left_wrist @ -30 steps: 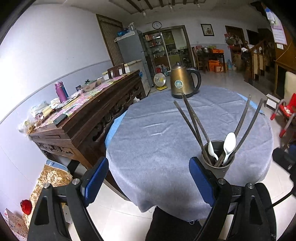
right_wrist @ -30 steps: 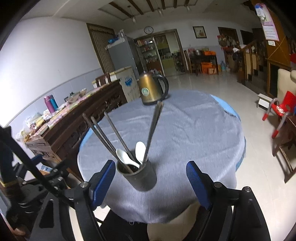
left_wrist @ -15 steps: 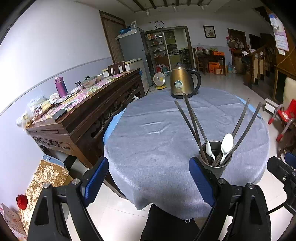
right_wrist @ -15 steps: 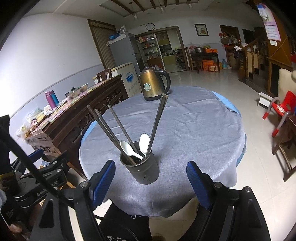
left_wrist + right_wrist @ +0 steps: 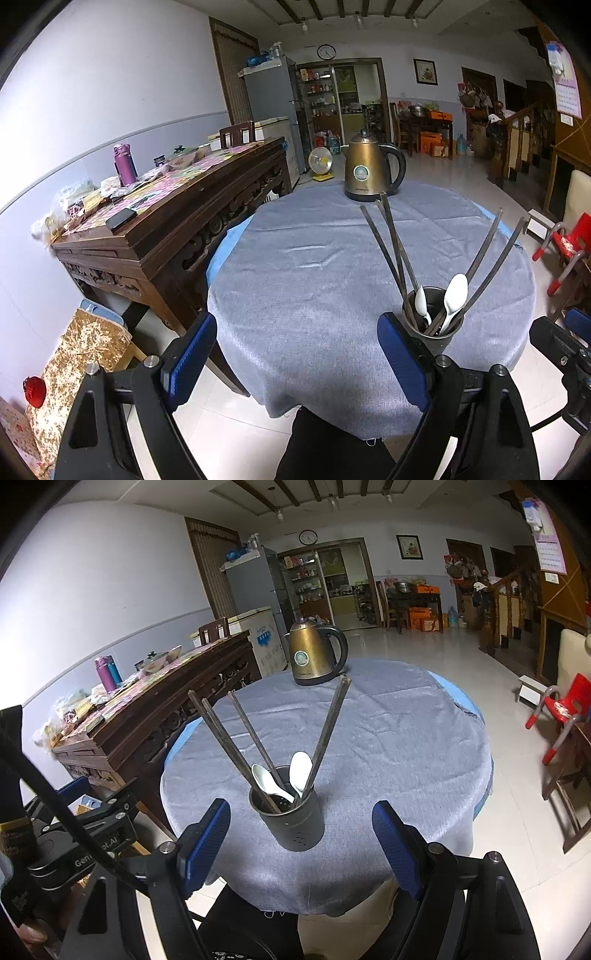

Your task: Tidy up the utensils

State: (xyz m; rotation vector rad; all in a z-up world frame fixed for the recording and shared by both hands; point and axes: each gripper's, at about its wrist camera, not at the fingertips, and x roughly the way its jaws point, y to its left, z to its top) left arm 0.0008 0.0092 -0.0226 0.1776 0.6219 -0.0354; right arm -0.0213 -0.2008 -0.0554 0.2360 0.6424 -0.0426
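1. One dark utensil holder (image 5: 291, 821) stands upright near the front edge of the round desk (image 5: 406, 738)
2. It holds five dark chopsticks (image 5: 328, 731), fanned outward, and two white spoons (image 5: 300, 771), bowls up
3. One bronze kettle (image 5: 314, 653) sits at the far edge of the desk, well apart from the holder
4. Bare grey tablecloth (image 5: 314, 266) lies open between them
5. The left hand-held gripper (image 5: 295, 356) hovers wide open at the front edge, holding nothing, with the holder just beside its right finger
6. The right hand-held gripper (image 5: 301, 840) is wide open, empty, its fingers either side of the holder, apart from it
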